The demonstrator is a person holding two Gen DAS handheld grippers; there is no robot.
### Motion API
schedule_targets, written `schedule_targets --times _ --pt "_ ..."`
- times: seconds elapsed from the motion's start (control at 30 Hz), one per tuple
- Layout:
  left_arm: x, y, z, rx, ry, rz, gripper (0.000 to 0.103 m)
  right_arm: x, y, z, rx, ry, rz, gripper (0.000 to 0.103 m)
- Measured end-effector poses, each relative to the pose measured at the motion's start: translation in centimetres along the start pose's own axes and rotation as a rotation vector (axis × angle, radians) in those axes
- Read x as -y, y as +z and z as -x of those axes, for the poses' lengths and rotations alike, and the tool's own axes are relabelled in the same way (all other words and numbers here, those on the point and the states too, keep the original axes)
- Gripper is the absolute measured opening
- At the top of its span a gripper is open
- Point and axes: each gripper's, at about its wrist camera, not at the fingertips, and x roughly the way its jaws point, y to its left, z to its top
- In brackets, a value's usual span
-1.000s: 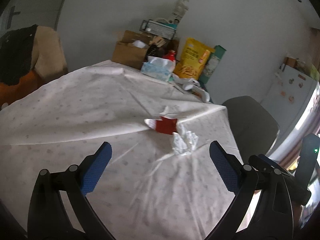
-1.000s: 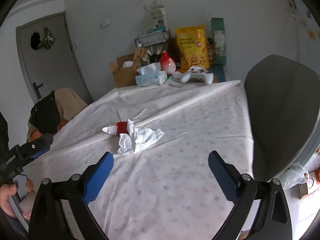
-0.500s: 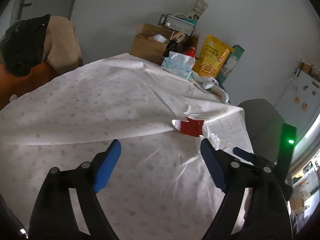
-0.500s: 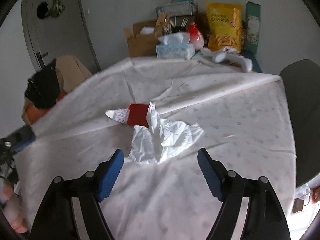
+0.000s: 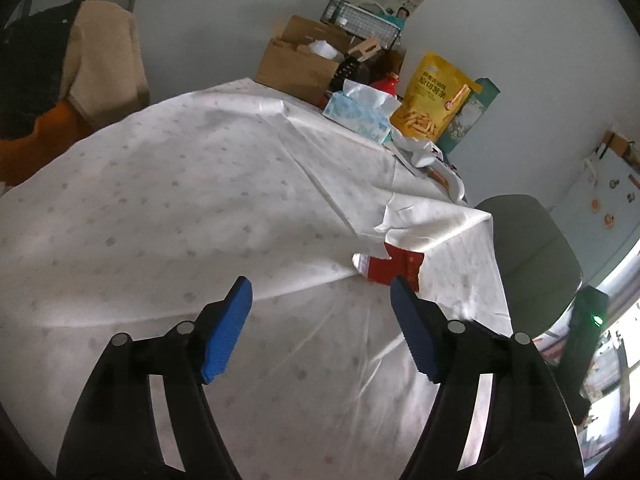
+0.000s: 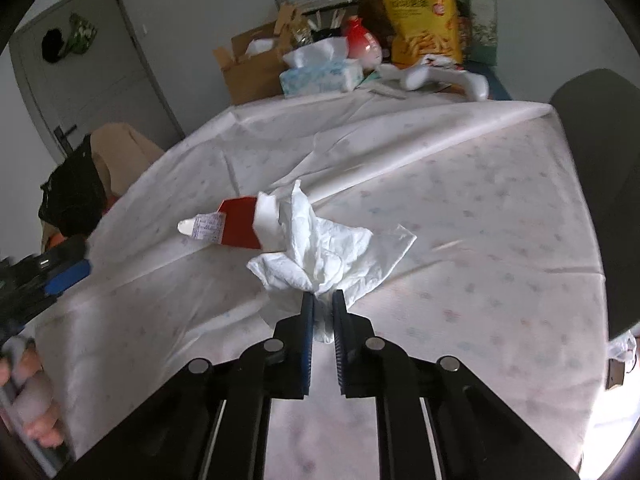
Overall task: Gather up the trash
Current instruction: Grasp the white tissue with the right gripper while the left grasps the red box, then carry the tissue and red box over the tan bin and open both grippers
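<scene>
- My right gripper [image 6: 323, 300], wide a second earlier, was closing its jaws on the tissue [image 6: 320, 248], pinching its near edge on the tabletop [image 6: 480, 208]; the first piece of trash looked secured.
- My left gripper [image 5: 320, 312], jaws narrowing with nothing between them, had drawn close to the red wrapper [image 5: 390, 266], lying just beyond its right fingertip; I judged that pickup was next.

red packet [image 5: 394, 266]: near edge behind right blue pad, far corner under cloth fold | hand [image 6: 30, 396]: cut off lower left | yellow bag [image 6: 424, 20] print: unreadable
</scene>
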Motion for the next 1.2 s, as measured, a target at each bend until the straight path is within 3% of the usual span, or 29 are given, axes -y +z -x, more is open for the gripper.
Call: schedule_targets --times 0.5,0.67,0.77,0.93,1.2 --pt "3.4 3.7 -8.9 -0.175 -0.111 0.001 0.067 4.6 -0.9 6.7 0.074 -0.022 -0.073 0.011" --pt "4.2 3.4 -11.2 -0.209 -0.065 0.003 0.052 5.9 -1.5 8.0 0.083 -0.036 -0.103 0.011" --pt "4.2 3.1 -12.5 -0.233 -0.032 0.020 0.034 6.5 -2.0 8.6 0.086 -0.048 -0.105 0.011" --pt "4.4 2.5 -11.9 -0.216 -0.034 0.031 0.033 7.8 -2.7 9.6 0.102 -0.055 -0.131 0.011" --pt "5.7 1.4 -7.1 -0.137 -0.074 0.019 0.033 9.1 -4.2 11.0 0.134 -0.025 -0.180 0.011"
